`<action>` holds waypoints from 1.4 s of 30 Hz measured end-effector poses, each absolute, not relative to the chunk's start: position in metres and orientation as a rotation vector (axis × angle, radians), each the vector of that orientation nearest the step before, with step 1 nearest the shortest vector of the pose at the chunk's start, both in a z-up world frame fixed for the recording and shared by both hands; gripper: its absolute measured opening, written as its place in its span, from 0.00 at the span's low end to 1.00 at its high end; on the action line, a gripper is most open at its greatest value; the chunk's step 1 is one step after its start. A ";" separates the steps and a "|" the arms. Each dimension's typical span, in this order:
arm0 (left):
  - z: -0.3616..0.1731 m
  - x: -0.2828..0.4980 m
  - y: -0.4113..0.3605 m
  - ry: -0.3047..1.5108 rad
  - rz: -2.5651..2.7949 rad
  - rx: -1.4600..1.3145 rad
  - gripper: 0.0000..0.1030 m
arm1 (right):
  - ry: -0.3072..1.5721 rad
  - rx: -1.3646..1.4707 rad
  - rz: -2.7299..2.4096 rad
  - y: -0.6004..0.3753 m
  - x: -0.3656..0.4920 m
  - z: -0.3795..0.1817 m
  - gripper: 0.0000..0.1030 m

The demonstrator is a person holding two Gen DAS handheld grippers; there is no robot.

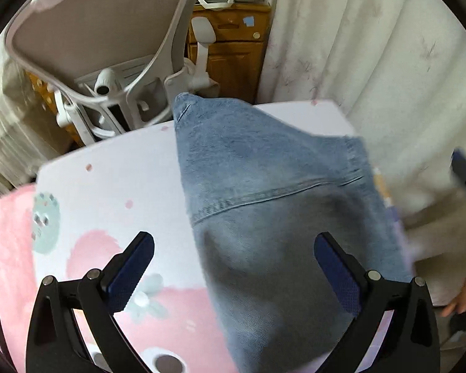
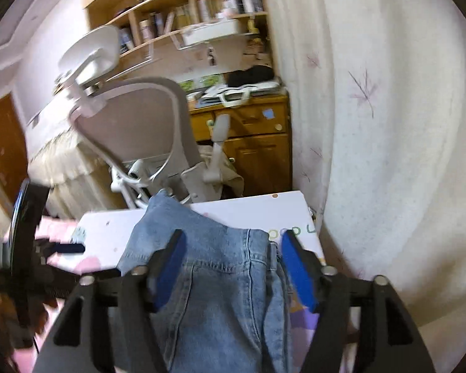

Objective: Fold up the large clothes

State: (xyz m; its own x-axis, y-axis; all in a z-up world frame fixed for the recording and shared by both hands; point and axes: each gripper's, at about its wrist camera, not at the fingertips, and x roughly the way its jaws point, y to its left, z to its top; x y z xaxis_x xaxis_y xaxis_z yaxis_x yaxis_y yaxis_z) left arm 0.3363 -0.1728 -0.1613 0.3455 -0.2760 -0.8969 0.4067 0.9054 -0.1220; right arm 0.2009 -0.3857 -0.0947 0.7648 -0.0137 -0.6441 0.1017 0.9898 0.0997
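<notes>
Where the jeans (image 2: pixel 220 279) end, a chair (image 2: pixel 146 118) backs the table (image 2: pixel 264 208).

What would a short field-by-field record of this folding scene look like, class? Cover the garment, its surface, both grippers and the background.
garment: blue jeans, lying folded lengthwise
surface: patterned pink-and-white table
left gripper: open, above the jeans, holding nothing
right gripper: open, above the jeans, holding nothing
behind the table: grey office chair, wooden cabinet
to the right: pale curtain
</notes>
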 end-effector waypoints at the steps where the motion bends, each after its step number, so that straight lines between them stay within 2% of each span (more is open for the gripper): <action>1: -0.156 0.334 -0.169 1.121 -0.456 0.098 0.99 | 0.687 0.105 -0.067 -0.383 0.196 -0.092 0.69; 2: -0.150 0.329 -0.166 1.101 -0.478 0.068 0.99 | 0.657 0.084 -0.073 -0.381 0.190 -0.091 0.71; 4: -0.142 0.321 -0.161 1.067 -0.507 0.035 0.99 | 0.677 0.044 -0.071 -0.376 0.184 -0.092 0.93; 6: -0.141 0.313 -0.161 1.051 -0.509 0.034 0.99 | 0.736 0.019 -0.064 -0.375 0.185 -0.100 1.00; 10: -0.158 0.306 -0.164 1.080 -0.498 0.065 0.99 | 0.844 0.064 -0.042 -0.380 0.190 -0.123 1.00; 18: -0.208 0.320 -0.153 1.180 -0.502 -0.066 0.99 | 1.008 0.312 0.024 -0.419 0.215 -0.189 1.00; 22: -0.230 0.333 -0.145 1.234 -0.514 -0.178 0.99 | 1.051 0.416 0.056 -0.437 0.228 -0.217 1.00; 30: -0.253 0.347 -0.156 1.288 -0.559 -0.158 0.99 | 1.132 0.518 0.117 -0.442 0.248 -0.251 1.00; 36: -0.264 0.357 -0.166 1.322 -0.628 -0.145 1.00 | 1.155 0.473 0.171 -0.426 0.257 -0.255 0.89; 39: -0.269 0.358 -0.169 1.324 -0.643 -0.163 1.00 | 1.167 0.413 0.179 -0.418 0.257 -0.253 0.76; 42: -0.266 0.353 -0.172 1.294 -0.626 -0.124 0.89 | 1.166 0.376 0.194 -0.411 0.254 -0.249 0.57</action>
